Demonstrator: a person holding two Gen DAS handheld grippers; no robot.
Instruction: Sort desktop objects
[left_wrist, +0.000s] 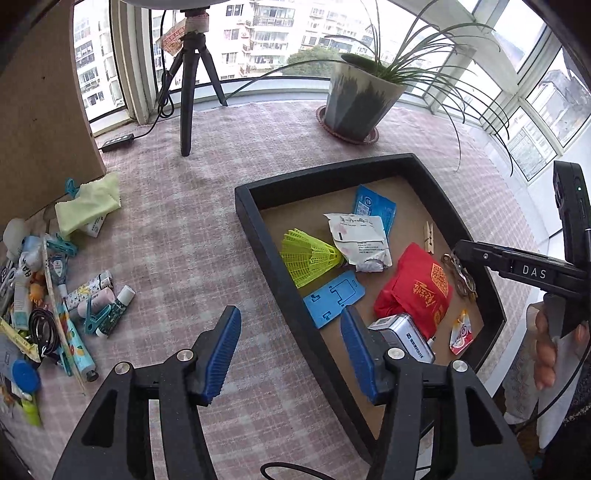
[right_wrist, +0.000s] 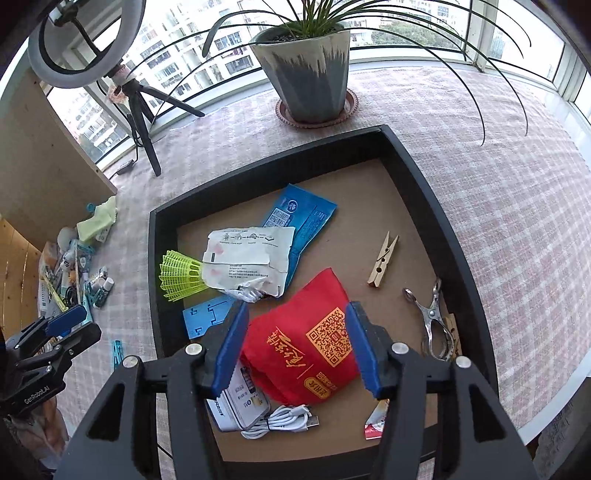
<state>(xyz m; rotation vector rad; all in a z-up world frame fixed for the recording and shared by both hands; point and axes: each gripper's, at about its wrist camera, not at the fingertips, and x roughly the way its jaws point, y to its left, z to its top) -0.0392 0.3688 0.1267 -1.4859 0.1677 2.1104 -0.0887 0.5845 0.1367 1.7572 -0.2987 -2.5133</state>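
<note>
A folded red fabric bag with gold print (right_wrist: 306, 343) lies in the black shallow tray (right_wrist: 153, 258) on the pink-checked desk (right_wrist: 517, 184), its long axis slanting from upper left to lower right. It sits directly below the right hand-held gripper (right_wrist: 297, 350), whose blue fingers stand wide apart, gripping nothing. The left hand-held gripper (left_wrist: 291, 354), likewise spread and empty, straddles the tray's near rim.
</note>
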